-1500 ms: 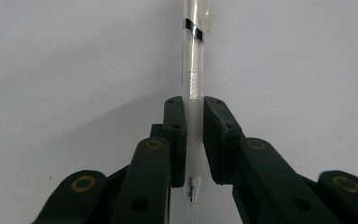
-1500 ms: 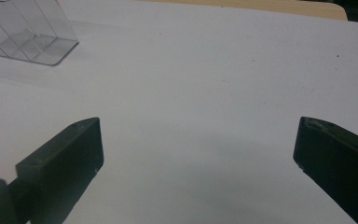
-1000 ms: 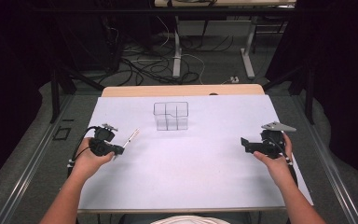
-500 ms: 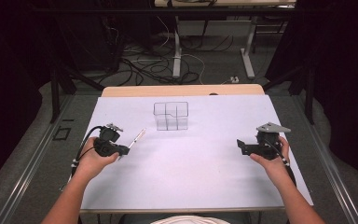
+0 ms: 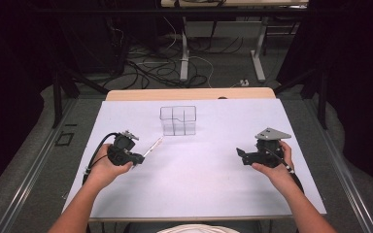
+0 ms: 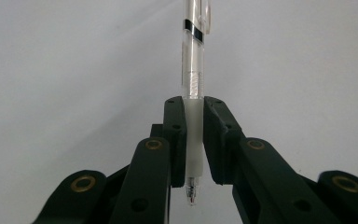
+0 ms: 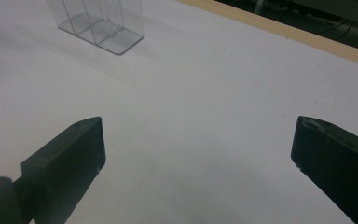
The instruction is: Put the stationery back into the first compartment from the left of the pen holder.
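The left gripper (image 5: 137, 158) sits near the left edge of the table (image 5: 213, 194), its jaws clamped on a pen (image 6: 193, 135) at the frosted grip sleeve just above the writing tip; in the high view the pen (image 5: 153, 145) sticks out from the jaws, slanting toward the far edge and the clear box (image 5: 178, 120) that stands upright near the middle of the far edge, divided into compartments; pen and box are apart; the right gripper (image 5: 241, 154) is held near the right edge, jaws spread wide with nothing between them, the white table top bare beneath them in the right gripper view; the pen looks light, thin and stiff, its clear plastic barrel smooth and likely to slide or twist between hard pads, so the softer sleeve by the tip is the sensible place to hold it, as it is held now; gripped so near one end, the long free barrel may swing if knocked against the box's thin walls, which look light enough to shift or tip at a nudge.
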`<state>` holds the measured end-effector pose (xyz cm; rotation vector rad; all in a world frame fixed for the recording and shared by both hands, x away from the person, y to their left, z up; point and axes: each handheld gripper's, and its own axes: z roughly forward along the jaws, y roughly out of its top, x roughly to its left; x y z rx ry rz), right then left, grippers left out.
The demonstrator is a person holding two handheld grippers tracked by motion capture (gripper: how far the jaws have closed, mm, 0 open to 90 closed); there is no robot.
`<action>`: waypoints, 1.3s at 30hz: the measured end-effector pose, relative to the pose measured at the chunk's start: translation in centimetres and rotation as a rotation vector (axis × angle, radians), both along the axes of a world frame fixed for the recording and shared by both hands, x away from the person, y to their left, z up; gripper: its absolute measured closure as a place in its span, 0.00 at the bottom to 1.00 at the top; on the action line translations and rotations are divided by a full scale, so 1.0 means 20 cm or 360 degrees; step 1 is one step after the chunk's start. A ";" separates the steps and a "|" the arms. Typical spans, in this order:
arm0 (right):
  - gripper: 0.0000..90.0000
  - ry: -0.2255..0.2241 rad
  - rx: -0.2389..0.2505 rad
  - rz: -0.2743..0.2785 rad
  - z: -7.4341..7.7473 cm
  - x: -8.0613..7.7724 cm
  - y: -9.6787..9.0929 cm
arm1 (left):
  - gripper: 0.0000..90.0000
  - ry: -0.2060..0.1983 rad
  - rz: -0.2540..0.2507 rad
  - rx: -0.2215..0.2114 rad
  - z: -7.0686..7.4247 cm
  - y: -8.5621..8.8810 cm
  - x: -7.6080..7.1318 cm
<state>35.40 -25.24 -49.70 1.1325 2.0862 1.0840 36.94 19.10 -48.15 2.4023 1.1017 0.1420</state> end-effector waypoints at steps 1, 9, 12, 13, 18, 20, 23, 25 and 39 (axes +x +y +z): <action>0.01 -0.0001 -0.0005 0.0013 0.01 0.00 0.01 | 0.89 -0.0004 -0.0010 -0.0003 0.00 -0.01 0.00; 0.00 -0.0005 -0.0071 0.0173 0.04 -0.02 0.14 | 0.89 -0.0001 -0.0076 -0.0005 0.01 -0.07 -0.01; 0.00 0.0000 -0.0117 0.0229 0.05 -0.02 0.19 | 0.89 0.0017 -0.0091 -0.0023 0.01 -0.08 -0.02; 0.00 -0.0001 -0.0145 0.0249 0.05 -0.02 0.21 | 0.89 0.0008 -0.0100 -0.0017 0.02 -0.09 -0.02; 0.03 -0.0027 -0.0255 0.0339 0.04 -0.02 0.30 | 0.89 0.0012 -0.0129 -0.0023 0.02 -0.12 -0.01; 0.07 -0.0052 -0.0292 0.0386 0.05 -0.02 0.33 | 0.89 0.0005 -0.0143 -0.0021 0.02 -0.14 0.00; 0.14 -0.0122 -0.0359 0.0467 0.06 -0.02 0.39 | 0.89 0.0021 -0.0160 -0.0019 0.02 -0.16 0.00; 0.17 -0.0169 -0.0428 0.0521 0.07 -0.02 0.43 | 0.89 0.0025 -0.0170 -0.0016 0.02 -0.17 0.00; 0.36 -0.0445 -0.0931 0.0933 0.03 -0.08 0.71 | 0.89 0.0036 -0.0211 -0.0012 0.00 -0.21 -0.02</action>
